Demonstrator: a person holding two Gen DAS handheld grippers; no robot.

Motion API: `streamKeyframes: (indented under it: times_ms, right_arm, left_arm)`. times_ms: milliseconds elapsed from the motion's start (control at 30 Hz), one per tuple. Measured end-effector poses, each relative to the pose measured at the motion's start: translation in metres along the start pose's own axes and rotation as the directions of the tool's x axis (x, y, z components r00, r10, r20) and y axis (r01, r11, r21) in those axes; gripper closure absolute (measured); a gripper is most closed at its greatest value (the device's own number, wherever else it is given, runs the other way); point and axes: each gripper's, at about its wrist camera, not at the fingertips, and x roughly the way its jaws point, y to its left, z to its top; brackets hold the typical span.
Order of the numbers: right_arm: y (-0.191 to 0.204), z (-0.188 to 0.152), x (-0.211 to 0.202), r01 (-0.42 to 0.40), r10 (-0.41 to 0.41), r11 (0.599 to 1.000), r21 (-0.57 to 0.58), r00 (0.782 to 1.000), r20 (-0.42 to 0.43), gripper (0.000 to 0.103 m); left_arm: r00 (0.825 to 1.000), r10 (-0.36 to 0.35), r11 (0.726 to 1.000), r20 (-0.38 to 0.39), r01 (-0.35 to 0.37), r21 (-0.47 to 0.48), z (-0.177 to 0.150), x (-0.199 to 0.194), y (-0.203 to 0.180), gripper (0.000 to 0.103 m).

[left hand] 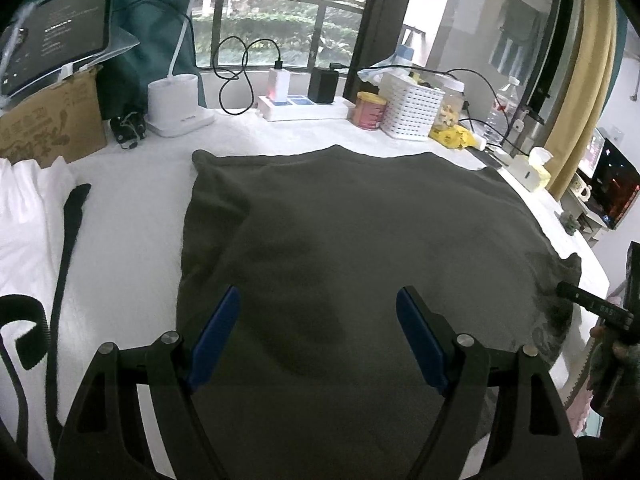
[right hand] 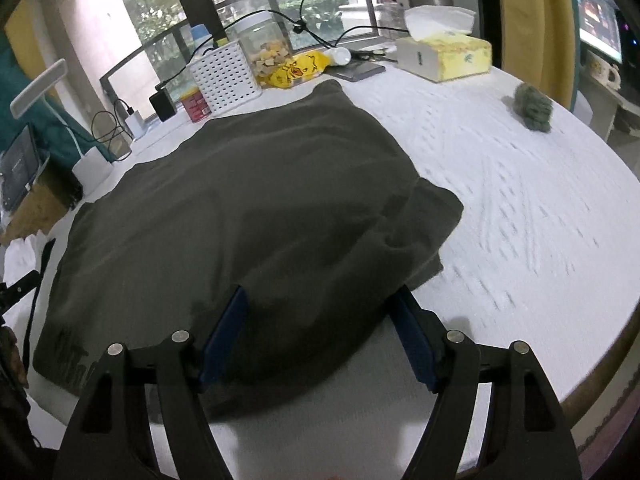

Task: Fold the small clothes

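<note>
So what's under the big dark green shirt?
The dark green shirt lies on a white tablecloth, which shows all around it. Whatever sits beneath its middle is covered.

Nothing legible: faint white lines on dark tablet screen point(left hand: 60, 36), dark printing on brown cardboard box point(left hand: 48, 128), blurred print on olive-grey garment point(right hand: 74, 354).

- Left wrist view: looks steeply down, close over the dark garment point(left hand: 352, 248), facing the far window.
- Right wrist view: likewise, over its right edge; both share the white basket point(right hand: 225, 76).
</note>
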Motion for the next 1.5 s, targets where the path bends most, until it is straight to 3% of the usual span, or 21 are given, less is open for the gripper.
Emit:
streamKeyframes:
  times_ms: [467,700,767,867,1033,1500]
  right_arm:
    - [0.004,0.048,0.040,-0.008,0.008,1.000,-0.010,1.000,-0.019,0.027]
    - [0.012,0.068,0.061,-0.008,0.006,0.998,-0.060,1.000,-0.022,0.040]
    - [0.013,0.073,0.065,0.002,-0.004,0.997,-0.072,1.000,-0.021,0.054]
    - [0.016,0.079,0.073,-0.010,0.008,0.996,-0.089,1.000,-0.025,0.067]
    - [0.019,0.084,0.080,-0.033,0.030,0.993,-0.113,0.999,-0.023,0.080]
    - [0.058,0.094,0.066,-0.078,0.081,0.983,-0.165,0.997,0.011,0.086]
  left_arm:
    - [1.000,0.014,0.999,-0.025,-0.015,-0.037,0.027,0.026,0.014,0.023]
    - [0.999,0.017,0.999,-0.035,-0.019,-0.051,0.042,0.037,0.021,0.023]
    - [0.999,0.021,0.999,-0.035,-0.022,-0.049,0.046,0.040,0.022,0.023]
    - [0.999,0.023,0.998,-0.040,-0.025,-0.051,0.051,0.045,0.025,0.023]
    - [0.999,0.022,0.998,-0.048,-0.024,-0.055,0.055,0.051,0.029,0.023]
    - [0.999,0.025,0.996,-0.028,-0.028,-0.088,0.050,0.042,0.053,0.023]
